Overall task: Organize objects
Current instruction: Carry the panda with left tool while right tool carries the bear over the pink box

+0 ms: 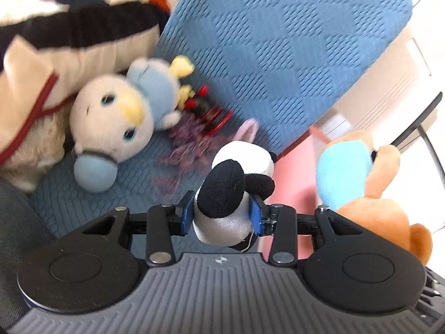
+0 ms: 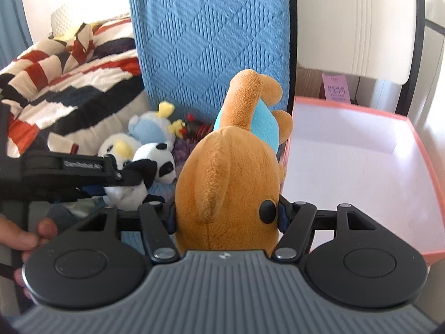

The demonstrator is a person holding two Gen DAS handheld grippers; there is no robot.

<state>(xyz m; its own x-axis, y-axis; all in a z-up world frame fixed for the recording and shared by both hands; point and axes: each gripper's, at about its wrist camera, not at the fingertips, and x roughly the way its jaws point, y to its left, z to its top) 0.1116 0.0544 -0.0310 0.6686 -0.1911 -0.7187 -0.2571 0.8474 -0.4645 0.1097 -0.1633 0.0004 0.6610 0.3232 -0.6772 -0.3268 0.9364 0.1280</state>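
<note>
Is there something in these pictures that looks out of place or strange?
Nothing is spilled or broken. The bear hangs head down in the right tool, and the panda is clamped by its body in the left tool. The pink box holds no toy yet. A red clip lies among the toys.

Left gripper point(image 1: 222, 217) clamped on a panda plush point(image 1: 236, 192), blue fingers point(image 1: 187, 215) pressing its white body from both sides. Beyond, on the blue quilted cushion point(image 1: 278, 41): a pale blue-and-white penguin plush point(image 1: 116, 119), a red-and-black toy point(image 1: 211, 111), purple fuzz. At right, a brown bear plush point(image 1: 370, 183) over a pink box point(image 1: 294, 172).
</note>
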